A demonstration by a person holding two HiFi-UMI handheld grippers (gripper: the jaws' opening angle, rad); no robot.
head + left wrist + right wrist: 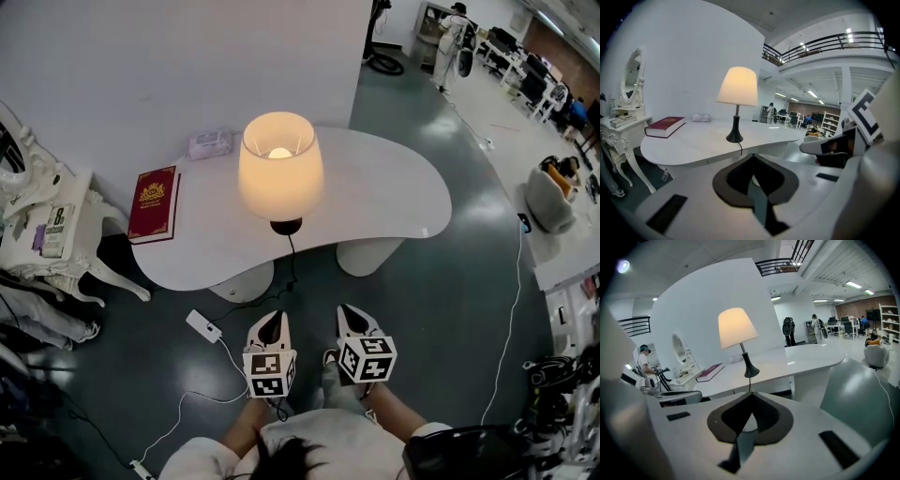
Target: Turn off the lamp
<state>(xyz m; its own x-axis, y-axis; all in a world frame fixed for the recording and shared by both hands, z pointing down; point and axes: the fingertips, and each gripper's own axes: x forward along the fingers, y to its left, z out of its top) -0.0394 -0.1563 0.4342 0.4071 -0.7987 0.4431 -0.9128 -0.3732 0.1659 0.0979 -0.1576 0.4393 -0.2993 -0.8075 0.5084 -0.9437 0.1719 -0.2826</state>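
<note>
My left gripper (272, 326) and right gripper (352, 319), each with its jaws pressed together on nothing, hang side by side short of the curved white table (394, 197). The glowing cream-shaded lamp on a black base (280, 169) stands near the table's front edge, with a dark red hardback book (155, 202) at its left.

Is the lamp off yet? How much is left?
Not yet. Nothing looks done: the lamp glows on the table. In hand: nothing; the left gripper and right gripper are shut and empty, short of the table. Left: reach the lamp and turn it off.
</note>
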